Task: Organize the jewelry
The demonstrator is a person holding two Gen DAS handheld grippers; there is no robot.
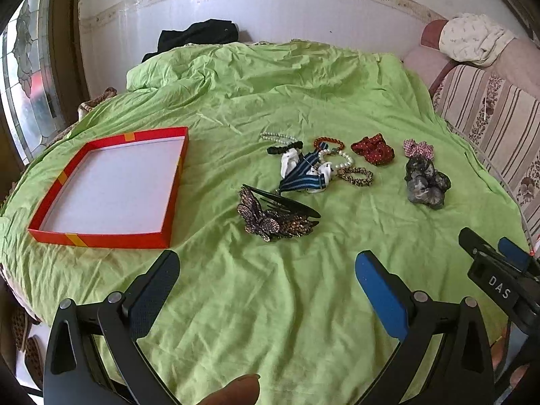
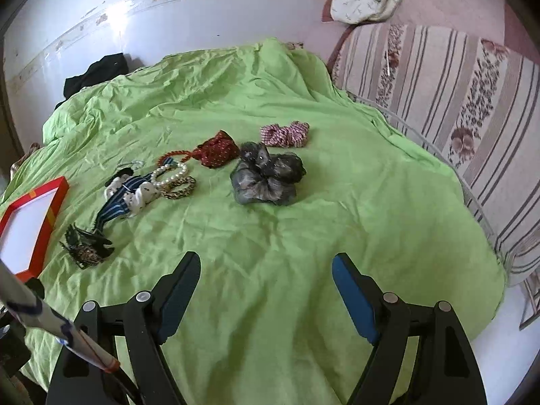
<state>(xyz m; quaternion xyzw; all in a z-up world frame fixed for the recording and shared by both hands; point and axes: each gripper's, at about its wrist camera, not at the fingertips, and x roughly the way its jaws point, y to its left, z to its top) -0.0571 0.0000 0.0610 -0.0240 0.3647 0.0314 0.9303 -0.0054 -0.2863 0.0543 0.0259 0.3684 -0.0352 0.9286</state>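
A shallow red box [image 1: 168, 217] with a white floor lies on the green sheet at the left; its corner shows in the right wrist view [image 2: 50, 219]. A butterfly hair claw [image 1: 270, 217] [image 2: 86, 246], a striped bow [image 1: 303, 175] [image 2: 123, 199], a pearl bracelet [image 1: 346, 160] [image 2: 170, 172], a leopard hair tie [image 1: 357, 175], a red scrunchie [image 1: 373, 150] [image 2: 217, 152], a pink checked scrunchie [image 1: 418, 148] [image 2: 285, 133] and a grey scrunchie [image 1: 427, 182] [image 2: 266, 177] lie in a loose row. My left gripper [image 1: 266, 266] and right gripper [image 2: 266, 270] are open and empty, near the sheet's front edge.
The green sheet [image 1: 270, 94] covers a round bed. A striped floral cushion [image 2: 455, 108] borders the right side. Black cloth [image 1: 199, 37] lies at the back by the white wall. The right gripper shows at the left view's right edge [image 1: 499, 270].
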